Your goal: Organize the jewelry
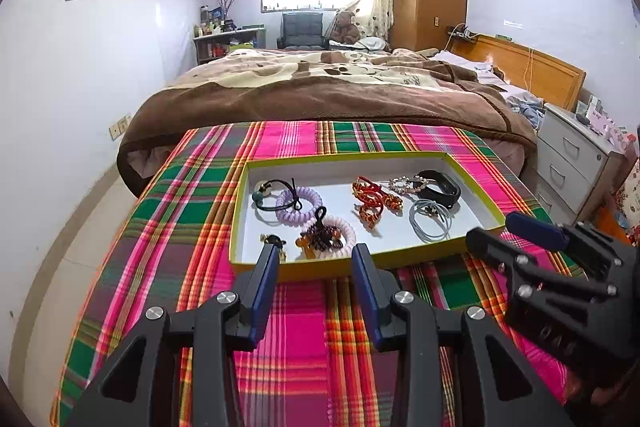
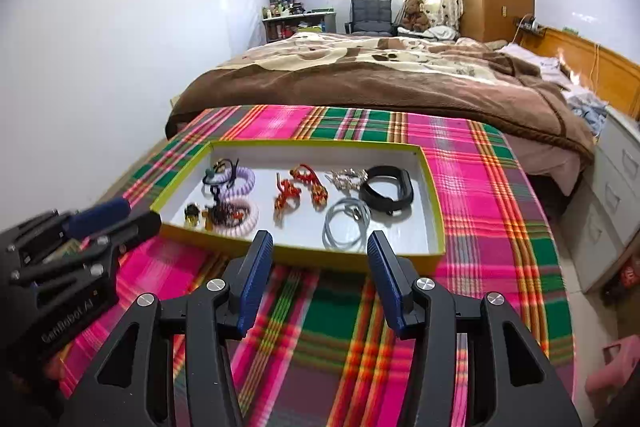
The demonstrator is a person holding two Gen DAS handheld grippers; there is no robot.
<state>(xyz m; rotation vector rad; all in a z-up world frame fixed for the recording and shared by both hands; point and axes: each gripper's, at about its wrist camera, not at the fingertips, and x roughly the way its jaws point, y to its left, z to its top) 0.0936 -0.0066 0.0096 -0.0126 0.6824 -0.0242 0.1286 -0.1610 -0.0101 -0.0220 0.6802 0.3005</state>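
Left gripper: fingers are spread wide with nothing between them; it is held over the plaid cloth just short of the tray's near rim.
Right gripper: fingers are likewise parted wide and empty, held above the same near rim.
Tray: a shallow yellow-edged box is seen lying on the cloth, holding all the jewelry.
Jewelry, left part: a purple coil band is crossed by a black hair tie; a pink coil band lies nearer the rim under a dark beaded piece.
Jewelry, right part: red braided bracelets, a rhinestone bracelet, a black wristband and pale blue hair ties are laid close together.
Hidden: a small gold-and-black item is partly covered by the left gripper's fingertip; what it is cannot be made out.
Cut off: each gripper's body is cropped by the lower frame edge.
Writing: white lettering on the left gripper's body is seen in the right wrist view, too blurred to be read with certainty.
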